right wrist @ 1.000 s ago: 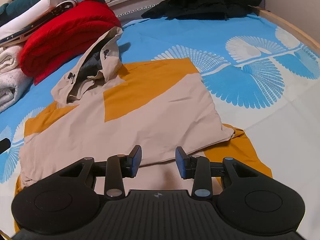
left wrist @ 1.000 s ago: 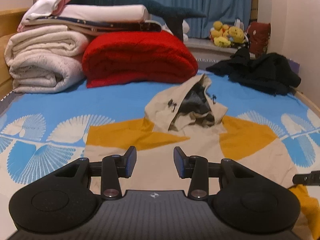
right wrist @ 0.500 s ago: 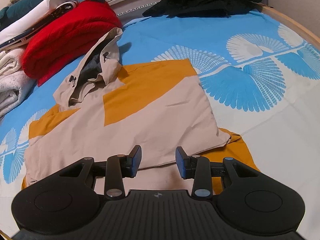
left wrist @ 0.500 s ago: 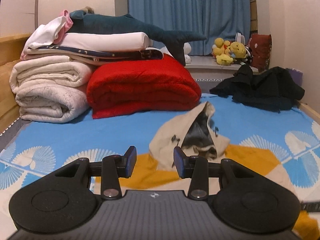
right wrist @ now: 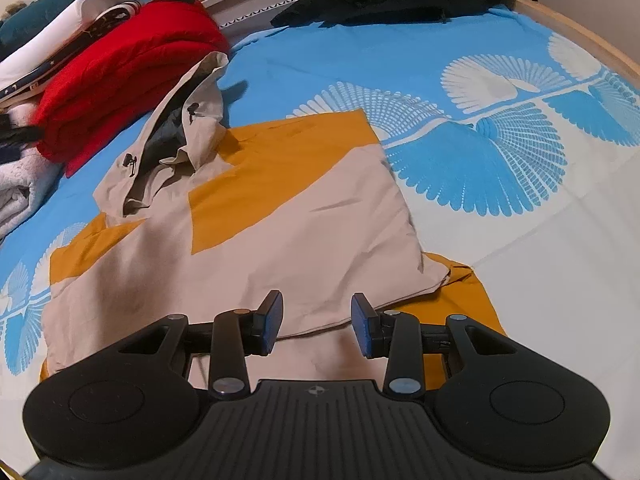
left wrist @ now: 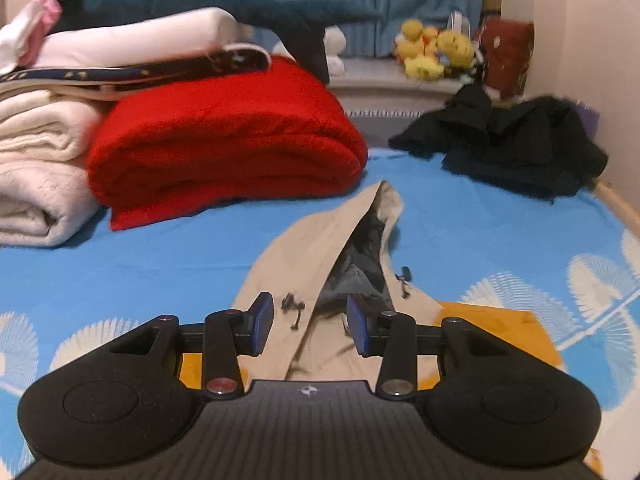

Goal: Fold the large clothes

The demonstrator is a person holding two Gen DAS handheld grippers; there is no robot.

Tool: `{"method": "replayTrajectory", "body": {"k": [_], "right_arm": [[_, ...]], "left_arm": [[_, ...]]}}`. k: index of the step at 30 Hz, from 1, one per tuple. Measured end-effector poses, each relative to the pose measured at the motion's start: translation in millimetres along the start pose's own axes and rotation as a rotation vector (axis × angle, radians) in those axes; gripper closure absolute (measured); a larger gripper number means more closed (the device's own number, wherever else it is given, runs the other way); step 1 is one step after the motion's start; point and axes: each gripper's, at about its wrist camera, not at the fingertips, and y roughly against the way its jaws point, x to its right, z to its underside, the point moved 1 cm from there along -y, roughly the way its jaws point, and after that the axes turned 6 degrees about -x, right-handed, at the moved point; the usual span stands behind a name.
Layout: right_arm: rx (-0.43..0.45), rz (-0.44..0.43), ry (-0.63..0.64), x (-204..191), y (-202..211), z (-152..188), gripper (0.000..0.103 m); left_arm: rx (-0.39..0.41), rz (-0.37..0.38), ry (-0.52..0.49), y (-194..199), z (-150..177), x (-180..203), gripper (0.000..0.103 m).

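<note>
The beige and mustard-yellow hooded jacket [right wrist: 256, 216] lies flat on the blue fan-print bedsheet [right wrist: 500, 128], sleeves apparently tucked in, probably so the hood [left wrist: 340, 240] gets folded next. Left gripper [left wrist: 310, 324] hovers just before the hood and right gripper [right wrist: 316, 322] over the hem, both wide open, holding nothing. No containers here, just a folded red fleece blanket [left wrist: 224, 144] nearby.

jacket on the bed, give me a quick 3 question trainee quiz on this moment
1. True or false: the right claw is shut on the jacket.
2. What does the hood point toward: A) red blanket, B) black clothes, C) the camera?
3. Fill in: the left claw is ____ and holds nothing.

Key: 1. false, it is open. 2. A. 3. open.
</note>
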Motion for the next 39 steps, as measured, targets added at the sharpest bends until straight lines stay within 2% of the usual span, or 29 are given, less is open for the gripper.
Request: {"method": "replayTrajectory", "body": {"k": [3,8,9,10,11,12,13,15,17,18,19,20,21,22,25,28,30,32,34,35,37,39], "right_arm": [[-0.005,0.005,-0.010,3,-5,-1,0.064],[-0.011,0.009,-0.010,7,-15,-2,0.064],[-0.010,0.008,-0.010,8,-16,-3,0.066],[-0.008,0.007,-0.010,9,-17,-4,0.070],[-0.001,0.005,-0.008,9,-17,-6,0.084],[0.006,0.007,-0.006,10,-17,-7,0.095],[0.015,0.010,-0.006,11,-17,-9,0.095],[0.029,0.027,-0.015,16,-17,-13,0.095],[0.031,0.040,-0.036,22,-20,-16,0.095],[0.029,0.041,-0.049,26,-21,-18,0.095],[0.026,0.041,-0.059,28,-21,-19,0.095],[0.023,0.041,-0.066,30,-22,-19,0.095],[0.020,0.041,-0.068,31,-23,-20,0.095],[0.018,0.042,-0.071,31,-24,-20,0.095],[0.018,0.036,-0.083,33,-22,-22,0.094],[0.037,0.026,-0.096,35,-15,-27,0.094],[0.052,0.022,-0.116,38,-9,-32,0.094],[0.082,0.010,-0.136,40,0,-35,0.094],[0.119,-0.012,-0.154,41,9,-37,0.094],[0.139,-0.030,-0.165,41,13,-38,0.094],[0.181,-0.079,-0.191,42,21,-37,0.088],[0.216,-0.128,-0.213,42,25,-35,0.074]], "left_arm": [[-0.019,-0.025,-0.027,-48,-15,9,0.058],[-0.045,-0.024,0.011,-122,-38,14,0.058],[-0.047,-0.009,0.016,-137,-44,16,0.058],[-0.047,0.001,0.027,-150,-49,19,0.053],[-0.048,0.012,0.041,-160,-54,21,0.039],[-0.051,0.022,0.054,-171,-58,23,0.032],[-0.057,0.032,0.064,-182,-62,27,0.024],[-0.076,0.033,0.074,-204,-69,35,0.024],[-0.088,0.004,0.063,-223,-73,42,0.025],[-0.088,-0.017,0.052,-231,-75,45,0.026],[-0.087,-0.035,0.035,-236,-76,47,0.039],[-0.087,-0.053,0.008,-241,-79,48,0.064],[-0.089,-0.063,-0.010,-243,-81,48,0.080],[-0.087,-0.066,-0.021,-240,-84,47,0.099],[-0.013,-0.031,-0.011,-198,-84,37,0.100],[0.092,0.090,-0.042,-116,-62,25,0.101],[0.160,0.147,-0.127,-47,-27,18,0.101],[0.188,0.181,-0.182,14,21,10,0.101],[0.140,0.221,-0.196,58,83,0,0.101],[0.096,0.213,-0.203,74,121,-5,0.100],[-0.011,0.157,-0.222,86,179,-11,0.098],[-0.172,0.105,-0.165,86,222,-23,0.091]]}}
